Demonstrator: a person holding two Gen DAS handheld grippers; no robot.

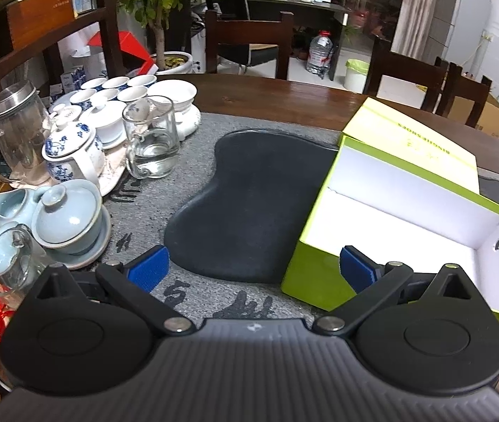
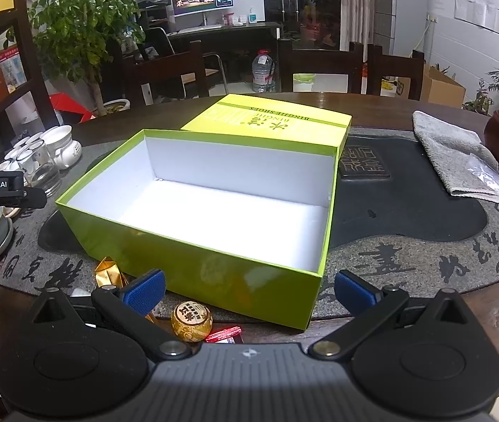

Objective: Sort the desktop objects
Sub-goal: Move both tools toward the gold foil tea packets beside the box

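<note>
Lime-green cardboard shoe box (image 2: 193,246) with a white inside sits open on the grey stone tea tray (image 2: 425,267) in the middle of the round wooden tabletop (image 2: 495,313), and I see nothing inside it. Its matching lid (image 2: 270,119) lies behind it, toward the far edge, tucked partly under the box's back wall. My right gripper (image 2: 249,292) hovers at the near edge with its blue pads spread wide and nothing between them. Just in front of it, against the box's near wall, lie a round gold-foil tea cake (image 2: 191,320), a crumpled gold foil packet (image 2: 108,272) and a small red wrapper (image 2: 226,334). My left gripper (image 1: 253,267) is also wide open and empty, held over the dark recessed basin (image 1: 249,204) of the tray, beside the box's left wall. Toward the left edge stand a blue-and-white porcelain teapot (image 1: 70,151), a clear glass pitcher (image 1: 151,140) and a pale celadon lidded cup (image 1: 66,214). A folded grey cloth (image 2: 456,154) lies near the right edge.
</note>
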